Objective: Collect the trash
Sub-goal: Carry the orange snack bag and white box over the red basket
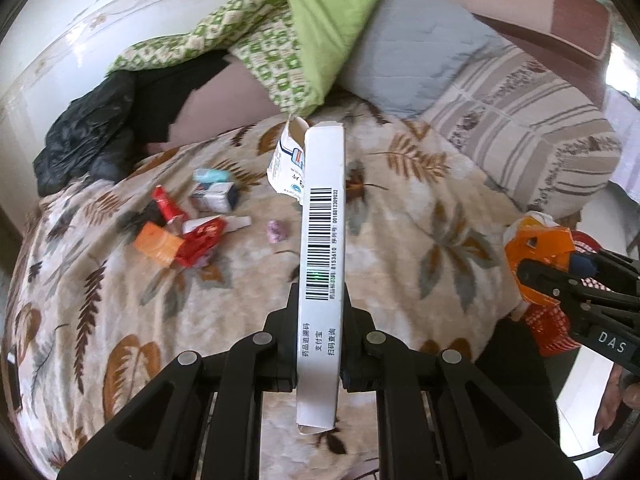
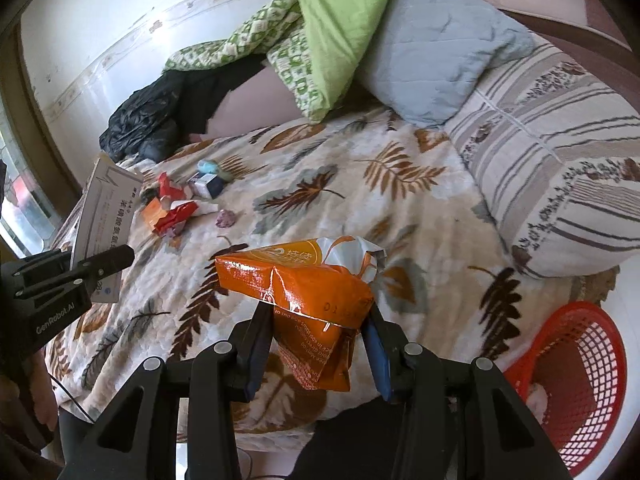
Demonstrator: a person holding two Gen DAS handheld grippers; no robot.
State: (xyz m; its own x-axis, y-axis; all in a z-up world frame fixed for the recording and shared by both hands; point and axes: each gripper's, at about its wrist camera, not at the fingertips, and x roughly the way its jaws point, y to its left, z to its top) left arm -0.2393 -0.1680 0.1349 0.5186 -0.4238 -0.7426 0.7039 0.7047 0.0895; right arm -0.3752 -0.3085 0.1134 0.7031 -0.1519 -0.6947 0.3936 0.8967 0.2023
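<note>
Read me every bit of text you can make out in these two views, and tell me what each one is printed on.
"DAS": on the right gripper body, left wrist view.
"GenRobot.AI": on the left gripper body, right wrist view.
"8153610" beside a barcode, plus "支付宝": on the white box edge. The longer number is too small to trust.
Orange packet: its print is upside down and creased, unreadable.
Small litter on the bed: print too blurred.
</note>
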